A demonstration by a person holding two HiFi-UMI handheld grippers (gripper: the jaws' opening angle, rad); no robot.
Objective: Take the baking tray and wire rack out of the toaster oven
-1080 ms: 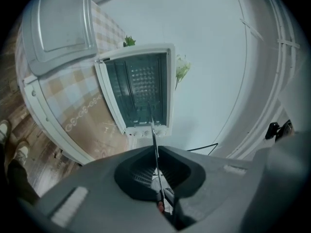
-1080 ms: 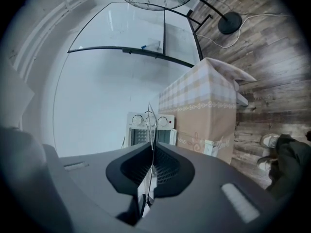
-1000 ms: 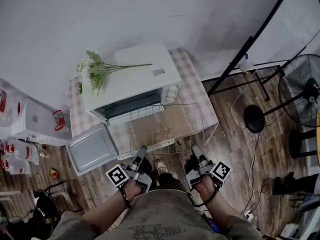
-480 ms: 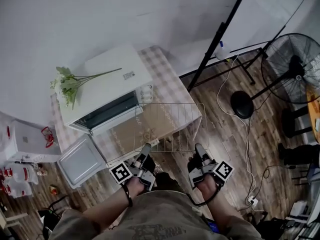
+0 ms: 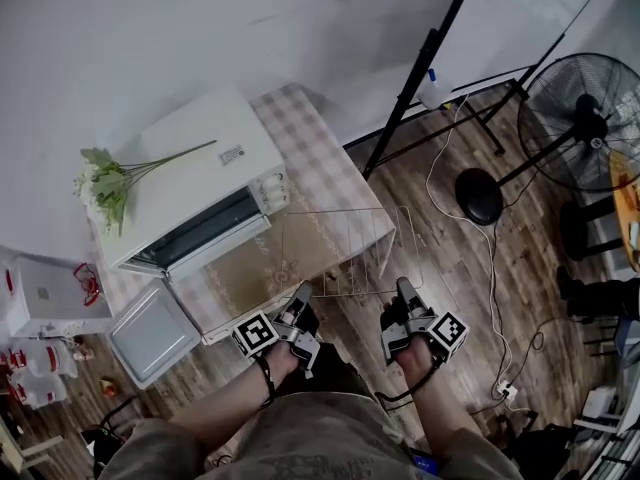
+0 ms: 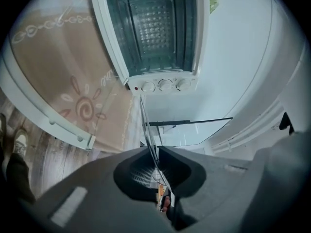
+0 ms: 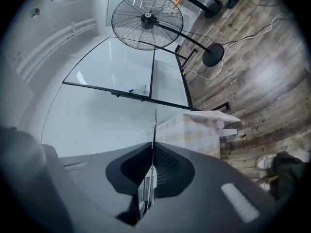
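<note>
The wire rack (image 5: 345, 253) hangs level above the table's front right corner, outside the white toaster oven (image 5: 190, 193). My left gripper (image 5: 301, 300) is shut on its near left edge, and my right gripper (image 5: 404, 292) is shut on its near right edge. The left gripper view shows the rack (image 6: 147, 125) edge-on between the jaws of the left gripper (image 6: 155, 152), with the empty oven cavity (image 6: 155, 28) beyond. The rack wire (image 7: 154, 130) rises thin from the right gripper (image 7: 152, 152). The grey baking tray (image 5: 150, 333) lies low, left of the table's front.
The oven's glass door (image 5: 262, 265) lies open over the checked tablecloth (image 5: 320, 168). A sprig of flowers (image 5: 110, 178) rests on the oven top. A black stand (image 5: 420, 78), a fan (image 5: 585, 118) and cables (image 5: 495, 268) occupy the wooden floor on the right.
Both grippers have carried the rack to the right, away from the oven mouth. The head view has swung right, so the oven and tray sit further left.
</note>
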